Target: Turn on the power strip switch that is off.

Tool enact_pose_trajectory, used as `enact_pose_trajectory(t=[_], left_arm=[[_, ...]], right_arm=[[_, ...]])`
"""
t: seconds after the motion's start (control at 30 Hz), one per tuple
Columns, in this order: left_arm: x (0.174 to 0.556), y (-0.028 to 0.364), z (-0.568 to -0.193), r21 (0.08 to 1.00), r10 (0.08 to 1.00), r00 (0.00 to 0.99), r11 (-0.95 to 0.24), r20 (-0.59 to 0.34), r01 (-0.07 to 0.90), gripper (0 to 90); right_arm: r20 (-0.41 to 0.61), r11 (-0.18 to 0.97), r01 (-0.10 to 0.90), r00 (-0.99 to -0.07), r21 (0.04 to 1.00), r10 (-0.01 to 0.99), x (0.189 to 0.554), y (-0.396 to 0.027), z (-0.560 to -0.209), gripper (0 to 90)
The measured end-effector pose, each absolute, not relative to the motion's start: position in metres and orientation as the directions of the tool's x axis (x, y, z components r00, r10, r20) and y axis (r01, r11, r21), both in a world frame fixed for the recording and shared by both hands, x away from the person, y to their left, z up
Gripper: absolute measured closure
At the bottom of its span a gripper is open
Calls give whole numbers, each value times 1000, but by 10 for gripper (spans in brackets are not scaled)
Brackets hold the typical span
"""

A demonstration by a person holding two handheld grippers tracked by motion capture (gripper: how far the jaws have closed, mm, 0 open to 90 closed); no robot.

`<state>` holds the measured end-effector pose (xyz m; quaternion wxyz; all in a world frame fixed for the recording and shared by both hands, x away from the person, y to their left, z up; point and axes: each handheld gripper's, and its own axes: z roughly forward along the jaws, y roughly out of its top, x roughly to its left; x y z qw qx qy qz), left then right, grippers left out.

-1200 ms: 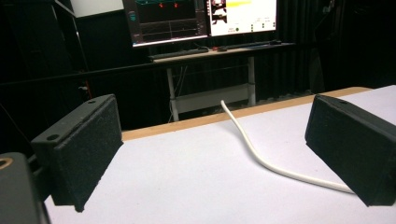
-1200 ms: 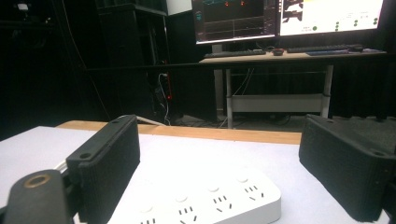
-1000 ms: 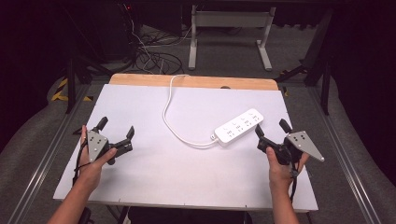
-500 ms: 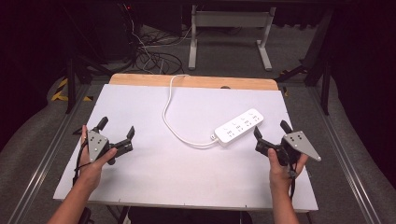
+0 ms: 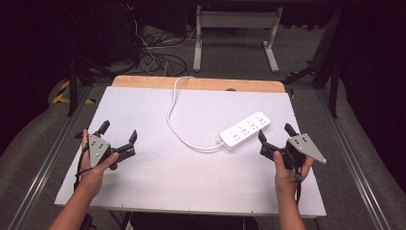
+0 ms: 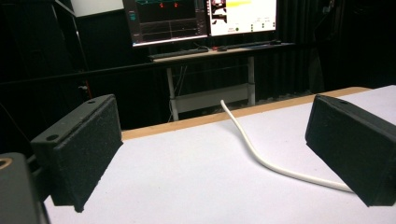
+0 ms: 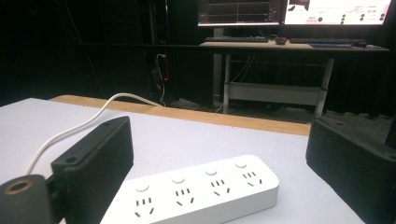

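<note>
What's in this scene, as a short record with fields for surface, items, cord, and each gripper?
surface: white table, wooden strip at its far edge
items: white power strip, lying flat, right of centre
cord: white cord, curves from the strip to the far edge
left gripper: open, empty, above the table's left side, cord ahead of it
right gripper: open, empty, just short of the power strip, not touching
</note>
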<state>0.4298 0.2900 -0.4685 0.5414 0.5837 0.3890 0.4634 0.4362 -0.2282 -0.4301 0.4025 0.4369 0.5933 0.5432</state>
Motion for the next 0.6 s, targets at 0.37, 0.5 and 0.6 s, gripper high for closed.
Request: enact_pose_trajectory(t=[0.37, 0.5, 0.6], left_arm=[[429, 290, -468, 993, 956, 268, -110, 119, -50, 42], [429, 290, -468, 993, 956, 269, -109, 118, -48, 42], [430, 290, -468, 993, 956, 270, -108, 117, -49, 43]], right_arm=[[-5, 31, 85, -292, 996, 956, 435, -229, -430, 84], [-6, 33, 90, -289, 995, 957, 436, -229, -431, 86], [-5, 33, 93, -291, 995, 957, 435, -230, -431, 86]])
